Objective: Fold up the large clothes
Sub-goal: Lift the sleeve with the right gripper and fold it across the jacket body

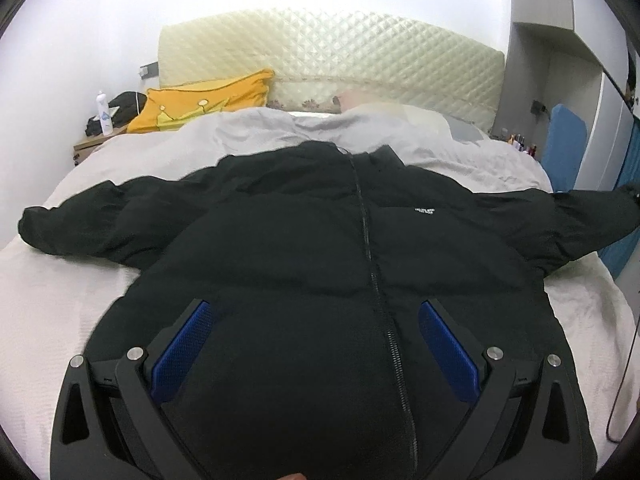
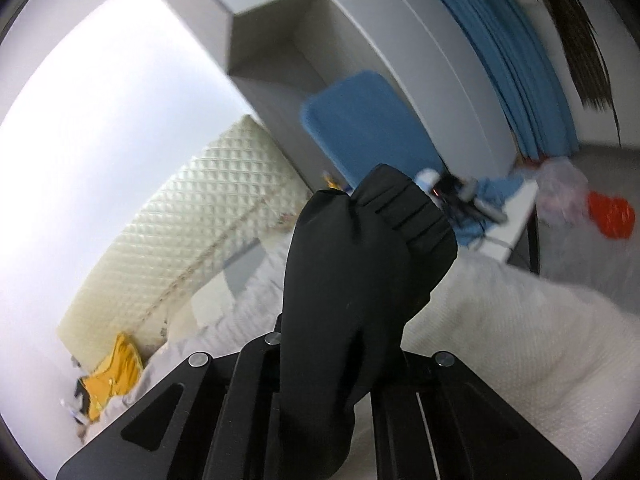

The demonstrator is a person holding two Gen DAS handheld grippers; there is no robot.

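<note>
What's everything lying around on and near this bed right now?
jacket: one, black, spread front-up on the bed, zipper closed
sleeve cuff: one, black, lifted off the bed
bedcover: one, white, under the jacket
headboard: one, cream, quilted, at the far end
pillow: one, yellow, far left
bottle: one, white, on the nightstand
blue board: one, leaning right of the bed
left claw: open, blue pads, over the jacket's hem
right claw: shut on the sleeve cuff
</note>
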